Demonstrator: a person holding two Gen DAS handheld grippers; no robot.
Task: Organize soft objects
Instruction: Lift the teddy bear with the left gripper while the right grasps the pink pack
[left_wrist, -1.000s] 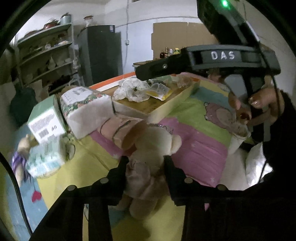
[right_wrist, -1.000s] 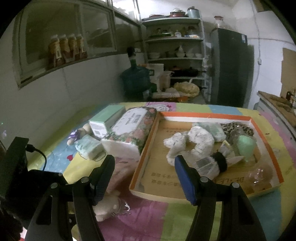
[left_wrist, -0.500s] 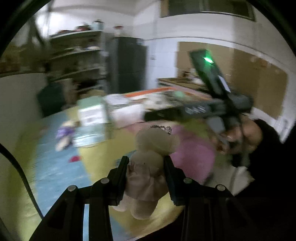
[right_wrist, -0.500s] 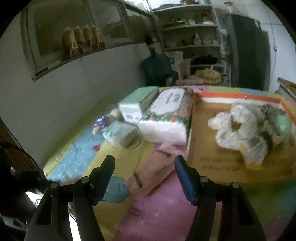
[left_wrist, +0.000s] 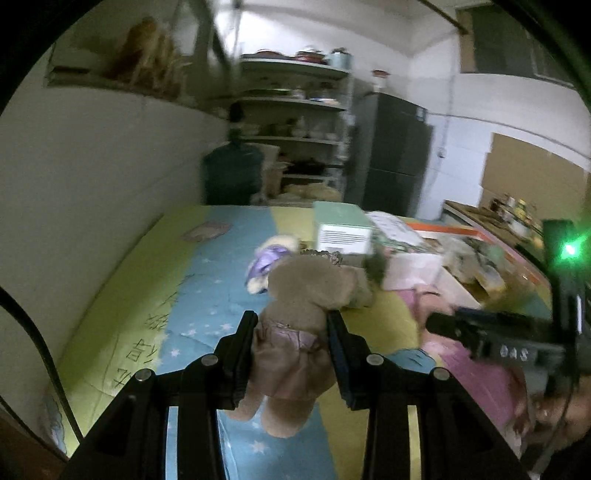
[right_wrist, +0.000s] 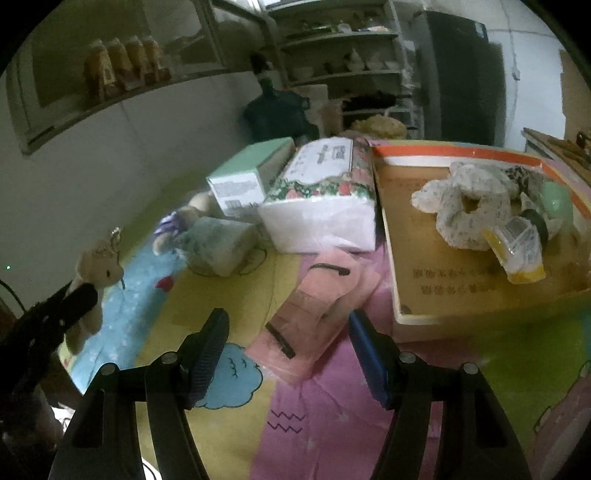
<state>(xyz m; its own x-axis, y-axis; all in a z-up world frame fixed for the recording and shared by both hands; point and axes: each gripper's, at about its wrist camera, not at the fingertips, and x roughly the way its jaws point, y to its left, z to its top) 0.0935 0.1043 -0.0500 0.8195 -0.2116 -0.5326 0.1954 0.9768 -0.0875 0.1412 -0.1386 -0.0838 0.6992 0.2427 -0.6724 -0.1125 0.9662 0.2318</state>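
Two tongs tilted down, left tongs pinching teddy bear (lifted), right tongs spread

Counter cloth: yellow, blue, pink and green patches, with stars and a blue cloud. Teddy bear: tan, in a dusty-pink dress. Tissue pack: white with floral band. Box: mint green. Tray: orange rim. Pouch: pink with black trim.

A tissue pack lies on the mat, just left of the tray. A box sits left of the pack. A pouch lies in front of the pack. A ring-shaped cushion rests in the tray.
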